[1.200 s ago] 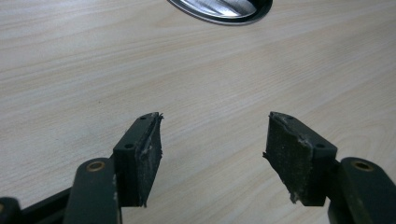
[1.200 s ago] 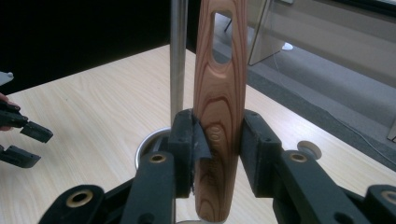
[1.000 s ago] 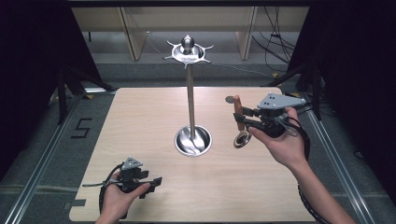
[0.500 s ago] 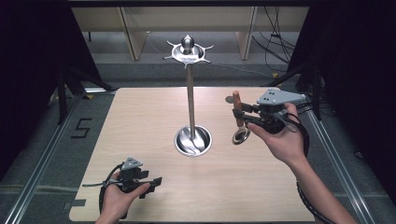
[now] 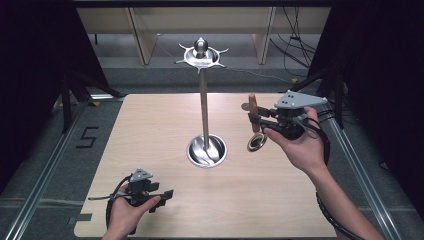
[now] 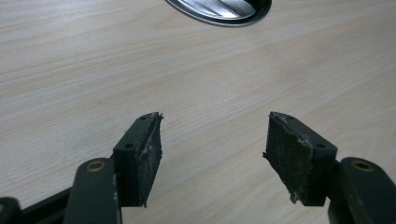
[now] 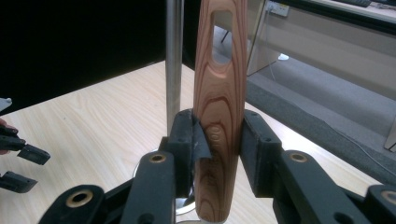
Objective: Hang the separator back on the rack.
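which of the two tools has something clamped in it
The right tool, at the right of the high view: its jaws grip the wooden handle of a utensil, held upright. The left tool rests low on the table with open, empty jaws.

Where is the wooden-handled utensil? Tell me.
In the high view the wooden-handled utensil hangs upright, clamped in the right gripper, above the table's right side, right of the steel stand.

You have a light wooden counter (image 5: pixel 150 130) in front of you. A shiny metal stand (image 5: pixel 206 151) sits on it near the middle, with a round base flat on the wood and a thin pole going straight up. The counter stands on a grey floor (image 5: pixel 45 150).
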